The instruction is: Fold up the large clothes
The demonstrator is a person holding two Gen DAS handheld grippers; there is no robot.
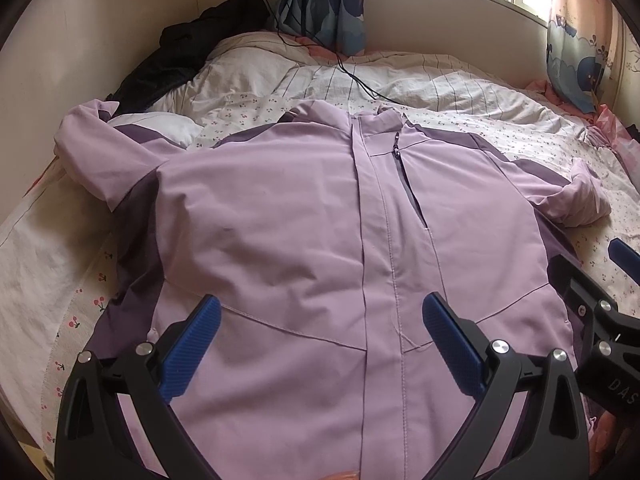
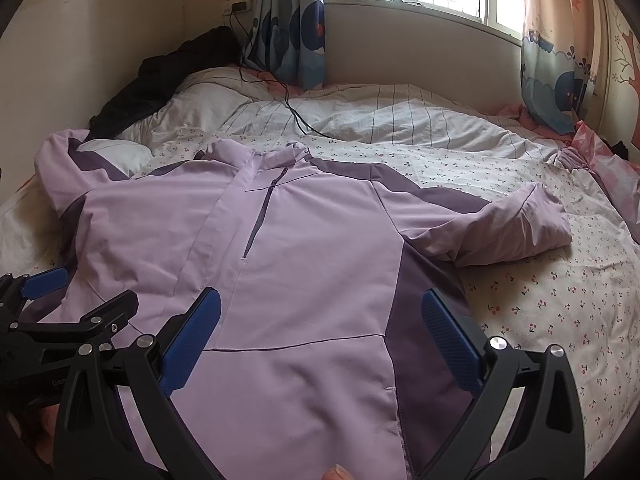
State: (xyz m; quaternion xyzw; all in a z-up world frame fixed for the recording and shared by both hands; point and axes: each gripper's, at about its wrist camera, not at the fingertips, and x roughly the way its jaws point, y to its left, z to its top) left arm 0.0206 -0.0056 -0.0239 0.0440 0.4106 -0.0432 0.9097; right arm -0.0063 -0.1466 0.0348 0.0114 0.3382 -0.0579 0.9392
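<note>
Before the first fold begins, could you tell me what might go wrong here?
1. The lilac jacket lies on a rumpled quilt, so folds may come out uneven.
2. Its right sleeve is already bunched; creases could get folded in.
3. A black cable trails near the collar and might snag.

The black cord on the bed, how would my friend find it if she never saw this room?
Start at the wall socket in the far corner beside the blue curtain. The black cord hangs from it and trails over the striped quilt toward the purple jacket. It is the only thin dark line there; the black clothes nearby are a bulky heap.
</note>
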